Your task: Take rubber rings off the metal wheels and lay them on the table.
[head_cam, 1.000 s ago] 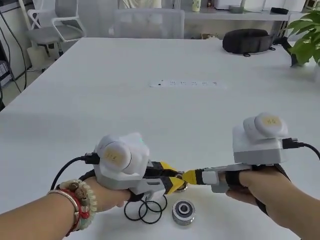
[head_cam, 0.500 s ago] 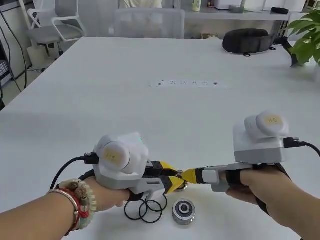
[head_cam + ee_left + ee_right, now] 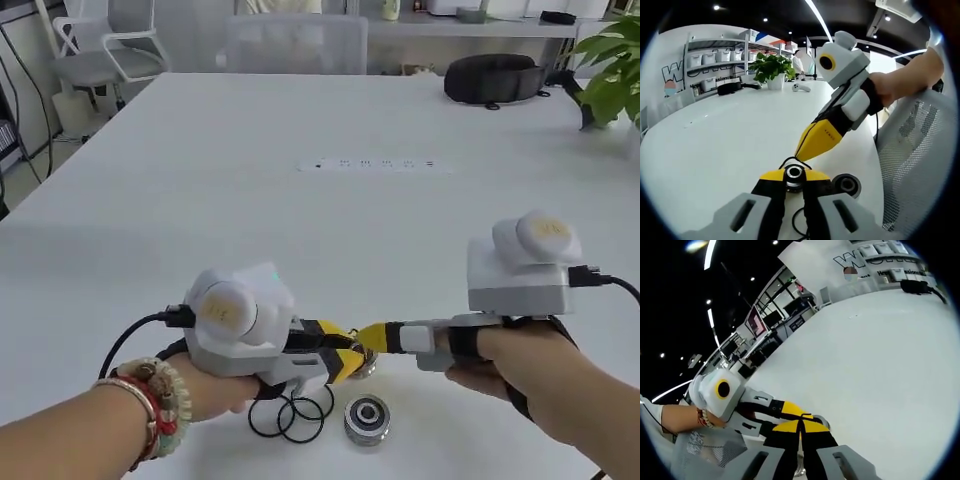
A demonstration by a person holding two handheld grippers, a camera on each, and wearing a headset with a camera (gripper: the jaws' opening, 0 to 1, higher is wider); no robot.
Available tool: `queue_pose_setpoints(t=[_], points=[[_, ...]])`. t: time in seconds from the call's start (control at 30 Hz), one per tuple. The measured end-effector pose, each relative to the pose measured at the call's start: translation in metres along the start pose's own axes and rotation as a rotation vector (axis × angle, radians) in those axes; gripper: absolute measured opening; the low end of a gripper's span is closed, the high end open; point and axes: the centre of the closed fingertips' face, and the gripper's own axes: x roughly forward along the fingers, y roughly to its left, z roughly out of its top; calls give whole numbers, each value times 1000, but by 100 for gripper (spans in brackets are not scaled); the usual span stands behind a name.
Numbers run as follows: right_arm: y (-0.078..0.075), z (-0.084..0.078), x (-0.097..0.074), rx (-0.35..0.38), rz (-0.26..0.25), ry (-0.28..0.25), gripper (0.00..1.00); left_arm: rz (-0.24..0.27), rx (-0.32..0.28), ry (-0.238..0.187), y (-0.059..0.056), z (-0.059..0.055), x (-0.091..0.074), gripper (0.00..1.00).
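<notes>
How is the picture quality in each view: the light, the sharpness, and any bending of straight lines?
Head view: soft, even light, sharp on the rubber rings and the white table. Left gripper view: strong fisheye bending, a ceiling light strip glares, yet the metal wheel between the fingers is sharp. Right gripper view: rolled sideways, table edge curved, ceiling dark with bright spots.

The right tool (image 3: 801,421), with yellow-and-black jaws pressed together, is seen rising from the bottom edge over a broad white table (image 3: 880,355). Its tips are met from the left by the yellow jaws of the left tool (image 3: 811,416), which are closed on a small grey metal wheel (image 3: 823,421), only partly seen. Beaded bracelets (image 3: 702,417) are worn on the wrist behind the left tool.
</notes>
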Motion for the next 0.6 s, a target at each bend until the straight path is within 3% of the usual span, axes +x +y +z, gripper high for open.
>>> queue_pose_setpoints(t=[0.13,0.37,0.47,0.53,0.6], points=[[-3,-3,1,-9,-31,10,0,-1,9,-1,-1,1,0,8],[-10,-9,1,-20,-59,37,0,-15,29,74,-2,1,0,9],[-11,-9,0,-27,-68,39,0,-38,27,55,-3,5,-5,7],[-12,-8,-1,-32,-72,40,0,-47,-6,26,-3,14,-7,9],[-12,-7,-1,-28,-71,34,0,-61,-25,26,-5,19,-8,11]])
